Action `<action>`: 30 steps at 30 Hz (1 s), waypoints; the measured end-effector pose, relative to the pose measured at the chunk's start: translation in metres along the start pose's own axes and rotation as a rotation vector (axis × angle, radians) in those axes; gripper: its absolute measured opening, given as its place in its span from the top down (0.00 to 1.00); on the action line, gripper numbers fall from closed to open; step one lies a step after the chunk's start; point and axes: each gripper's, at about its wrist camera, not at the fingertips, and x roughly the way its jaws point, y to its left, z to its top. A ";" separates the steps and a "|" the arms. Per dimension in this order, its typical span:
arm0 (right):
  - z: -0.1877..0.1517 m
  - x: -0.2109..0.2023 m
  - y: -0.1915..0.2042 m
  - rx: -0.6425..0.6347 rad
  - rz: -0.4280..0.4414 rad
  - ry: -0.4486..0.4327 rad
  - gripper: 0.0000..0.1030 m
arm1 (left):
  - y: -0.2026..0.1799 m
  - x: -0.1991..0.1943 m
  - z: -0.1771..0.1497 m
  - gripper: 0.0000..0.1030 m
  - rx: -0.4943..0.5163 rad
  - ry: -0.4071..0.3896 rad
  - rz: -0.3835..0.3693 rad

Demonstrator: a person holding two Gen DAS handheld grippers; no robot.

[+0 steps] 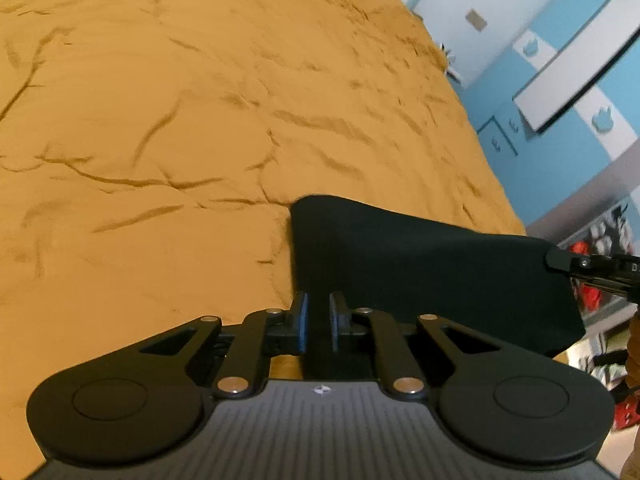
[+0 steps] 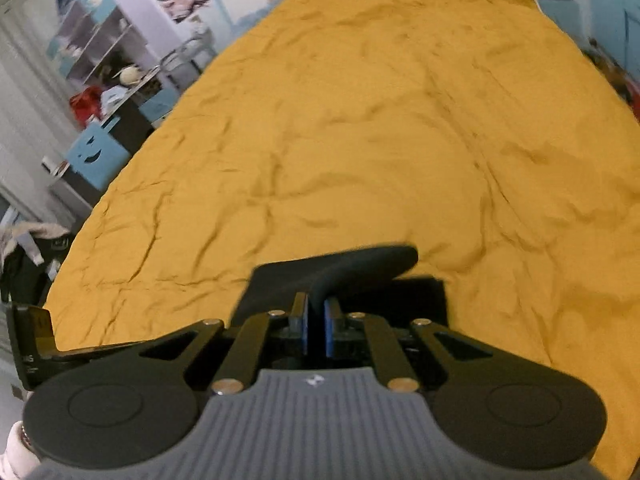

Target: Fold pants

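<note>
Black pants (image 1: 420, 264) lifted over mustard bed (image 1: 160, 120) | left gripper (image 1: 318, 322) & right gripper (image 2: 316, 328): jaws clamped on cloth | tip: keep both edges level, taut, lay w/o slack.

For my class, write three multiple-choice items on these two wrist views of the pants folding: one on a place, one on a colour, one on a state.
1. Where do the pants lie?
A. on the bedspread
B. on a shelf
C. on the floor

2. What colour is the bedspread?
A. blue
B. mustard yellow
C. white

3. What is the right hand-held gripper doing?
A. standing wide open above the bed
B. clamping a red bag
C. pinching a fold of the black pants

Key: 1 A, the black cloth rests on the covered bed. 2 B, both views show yellow cloth. 3 C, black cloth rises from between its closed blue pads.
</note>
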 end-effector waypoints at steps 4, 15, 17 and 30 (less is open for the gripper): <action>-0.007 -0.005 -0.017 0.010 0.071 -0.037 0.98 | -0.012 0.010 -0.003 0.89 0.042 0.005 0.016; -0.058 0.047 -0.076 0.064 -0.021 0.014 0.98 | -0.020 0.036 -0.012 0.89 0.087 0.045 0.049; -0.059 0.045 -0.078 0.065 -0.014 -0.001 0.98 | -0.020 0.038 -0.015 0.89 0.093 0.045 0.061; -0.076 0.054 -0.068 0.025 -0.139 0.005 0.96 | -0.028 0.034 -0.039 0.90 0.173 0.082 0.106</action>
